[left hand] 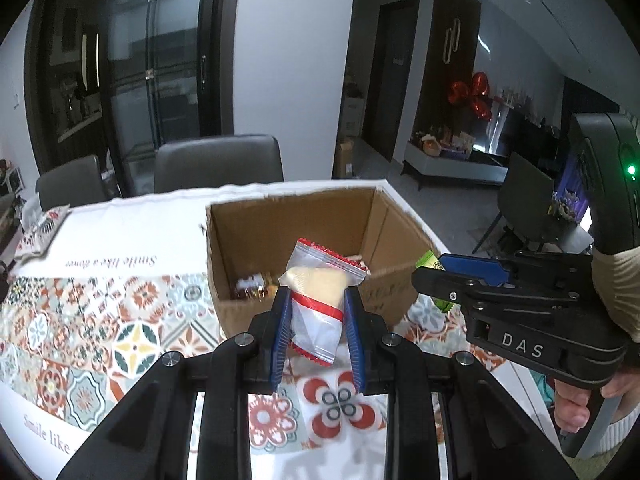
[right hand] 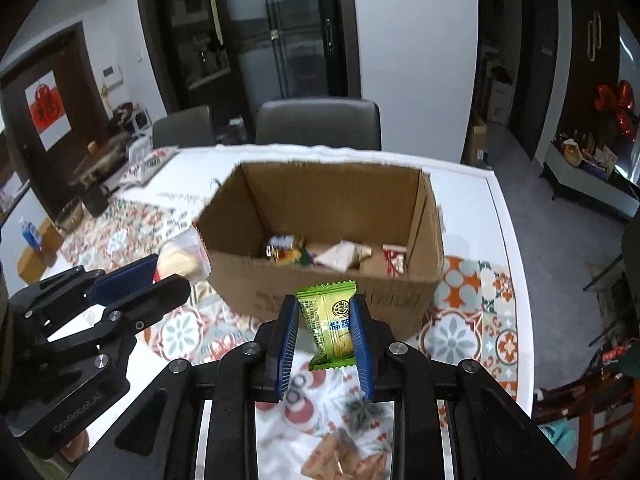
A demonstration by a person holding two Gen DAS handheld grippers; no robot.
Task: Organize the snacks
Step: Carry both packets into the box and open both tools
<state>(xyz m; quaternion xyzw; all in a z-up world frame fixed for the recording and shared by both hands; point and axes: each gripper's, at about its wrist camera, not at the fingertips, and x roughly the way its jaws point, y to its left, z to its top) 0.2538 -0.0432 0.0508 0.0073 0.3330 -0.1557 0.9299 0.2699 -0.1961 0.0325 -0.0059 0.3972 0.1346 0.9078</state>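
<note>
Clear packet: a see-through snack packet with red edges and a pale yellow pastry inside, held upright in the air just in front of the box's near wall.
Green packet: a green snack packet with printed writing, also upright, in front of the box and a little short of its near rim.
Left hand-held gripper: the left hand-held gripper is closed narrow on the lower half of the clear packet, blue pads pressing both sides.
Right hand-held gripper: the right hand-held gripper is pinched on the green packet at its middle, pads flat against its edges.
Box: an open cardboard box stands on the surface, several wrapped snacks already lying on its floor.
Surface: a white surface covered by a tiled-pattern cloth.
Step in hand: likely carrying both packets over the near wall to drop them inside.
Doing it well: lift each packet clear of the near rim first, bring it over the open middle, then let go low so it lands flat. The two tools are near each other, so I would take them in one at a time or keep them well apart.
Risk: the wrappers are slippery and soft; a loose pinch could let one slide out early.
Count, held: two packets, one per tool.
Count, box: one box; at least five snacks inside, exact number unclear.
Count, loose: two tan packets on the cloth close below the right tool.
Count, chairs: two grey chairs behind the surface.
</note>
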